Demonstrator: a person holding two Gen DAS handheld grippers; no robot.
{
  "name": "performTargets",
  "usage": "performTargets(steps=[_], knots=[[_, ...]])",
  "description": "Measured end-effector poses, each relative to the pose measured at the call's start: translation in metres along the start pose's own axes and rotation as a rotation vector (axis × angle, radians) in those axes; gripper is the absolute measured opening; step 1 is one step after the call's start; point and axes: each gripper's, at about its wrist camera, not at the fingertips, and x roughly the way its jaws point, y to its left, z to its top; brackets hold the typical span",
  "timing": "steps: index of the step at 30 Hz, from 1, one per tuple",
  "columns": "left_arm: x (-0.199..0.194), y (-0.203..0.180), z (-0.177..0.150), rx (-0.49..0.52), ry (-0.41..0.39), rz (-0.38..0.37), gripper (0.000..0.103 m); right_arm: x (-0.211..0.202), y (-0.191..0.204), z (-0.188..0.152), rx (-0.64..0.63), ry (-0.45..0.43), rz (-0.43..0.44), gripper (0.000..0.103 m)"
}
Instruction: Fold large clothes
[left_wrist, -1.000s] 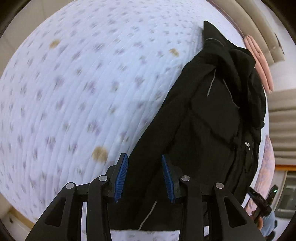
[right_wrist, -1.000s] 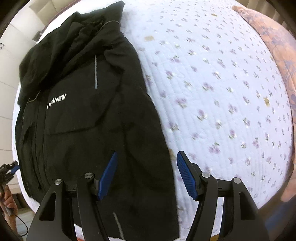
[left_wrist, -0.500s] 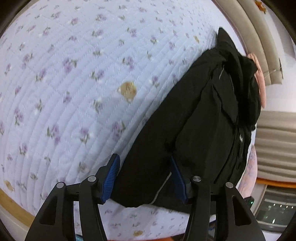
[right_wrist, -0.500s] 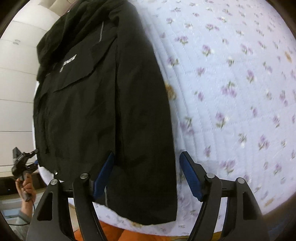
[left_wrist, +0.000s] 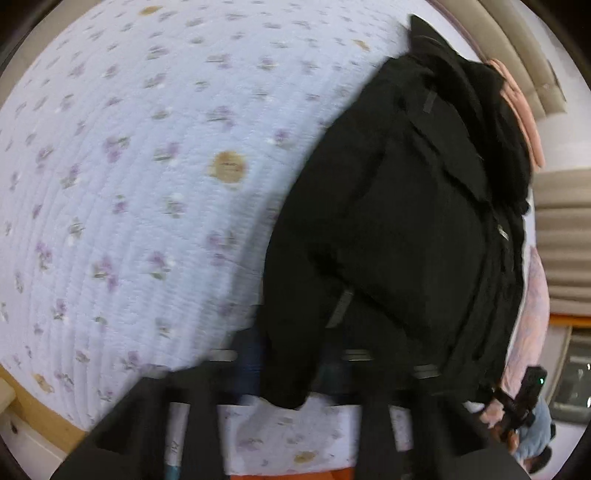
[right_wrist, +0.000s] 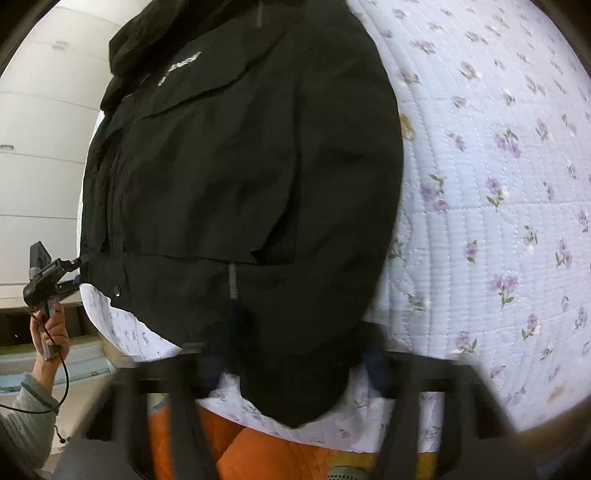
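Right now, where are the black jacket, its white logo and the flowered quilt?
jacket (right_wrist: 240, 177), right wrist view, chest panel.
logo (right_wrist: 180, 68), right wrist view, white lettering.
quilt (left_wrist: 129, 184), left wrist view, bare flowered area.

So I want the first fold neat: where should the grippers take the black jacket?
Probably the black jacket by its hem corners at the near bed edge, coming from that edge. The hem overhangs the floral quilt there, so fingers can likely straddle it.
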Motion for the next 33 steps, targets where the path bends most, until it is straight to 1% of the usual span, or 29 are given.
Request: performTargets(steps=[1, 2, 4, 6, 7, 9, 10, 12, 13, 15, 16, 19, 21, 22, 23, 24, 25, 28, 29, 30, 31, 32, 33], knots=[[-0.005, -0.006, 0.002, 0.019, -0.012, 0.010, 0.010, -0.004, 0.000, 0.001, 0.009, -0.008, 0.004, 0.023], [-0.009, -0.012, 0.003, 0.035, -0.021, 0.016, 0.009, -0.010, 0.000, 0.002, 0.019, -0.017, 0.017, 0.015], [-0.019, -0.027, 0.008, 0.054, -0.047, -0.002, 0.009, -0.021, 0.007, 0.006, 0.017, -0.041, -0.001, 0.014], [-0.038, -0.040, 0.021, 0.058, -0.082, -0.063, 0.009, -0.039, 0.014, 0.013, 0.010, -0.076, -0.017, 0.012], [-0.043, -0.044, 0.026, 0.061, -0.092, -0.078, 0.009, -0.046, 0.015, 0.016, 0.011, -0.091, -0.018, 0.012], [-0.056, -0.059, 0.045, 0.085, -0.123, -0.112, 0.009, -0.072, 0.022, 0.033, 0.009, -0.151, -0.010, 0.012], [-0.064, -0.073, 0.059, 0.106, -0.146, -0.125, 0.009, -0.081, 0.023, 0.039, 0.008, -0.171, -0.006, 0.012], [-0.074, -0.090, 0.084, 0.134, -0.182, -0.151, 0.009, -0.105, 0.029, 0.065, 0.002, -0.235, 0.016, 0.012], [-0.076, -0.096, 0.093, 0.140, -0.193, -0.161, 0.009, -0.111, 0.037, 0.078, -0.004, -0.259, 0.014, 0.012], [-0.082, -0.113, 0.123, 0.164, -0.224, -0.197, 0.009, -0.123, 0.044, 0.104, -0.020, -0.299, 0.013, 0.011], [-0.082, -0.122, 0.140, 0.179, -0.238, -0.212, 0.009, -0.130, 0.049, 0.122, -0.031, -0.325, 0.006, 0.011], [-0.086, -0.152, 0.193, 0.218, -0.294, -0.233, 0.009, -0.141, 0.071, 0.171, -0.065, -0.400, -0.043, 0.011], [-0.091, -0.175, 0.236, 0.248, -0.357, -0.238, 0.010, -0.148, 0.081, 0.208, -0.074, -0.452, -0.073, 0.011], [-0.095, -0.177, 0.255, 0.252, -0.375, -0.248, 0.010, -0.150, 0.084, 0.224, -0.072, -0.471, -0.087, 0.011], [-0.092, -0.186, 0.270, 0.256, -0.386, -0.255, 0.011, -0.149, 0.089, 0.242, -0.068, -0.493, -0.110, 0.011], [-0.085, -0.199, 0.291, 0.265, -0.397, -0.243, 0.011, -0.148, 0.093, 0.259, -0.060, -0.511, -0.131, 0.011], [-0.078, -0.206, 0.307, 0.274, -0.404, -0.215, 0.011, -0.146, 0.096, 0.280, -0.045, -0.531, -0.155, 0.011], [-0.042, -0.225, 0.342, 0.299, -0.394, -0.098, 0.011, -0.126, 0.095, 0.330, -0.003, -0.535, -0.220, 0.011], [-0.022, -0.231, 0.355, 0.310, -0.379, -0.051, 0.011, -0.115, 0.093, 0.344, 0.018, -0.523, -0.240, 0.011], [-0.007, -0.234, 0.363, 0.315, -0.361, -0.019, 0.011, -0.099, 0.090, 0.359, 0.033, -0.498, -0.268, 0.011], [0.016, -0.234, 0.374, 0.319, -0.323, 0.007, 0.011, -0.082, 0.088, 0.371, 0.045, -0.471, -0.298, 0.011], [0.032, -0.234, 0.379, 0.318, -0.293, 0.021, 0.012, -0.068, 0.087, 0.378, 0.058, -0.448, -0.316, 0.011], [0.044, -0.229, 0.383, 0.319, -0.267, 0.031, 0.013, -0.049, 0.082, 0.387, 0.074, -0.407, -0.334, 0.011]])
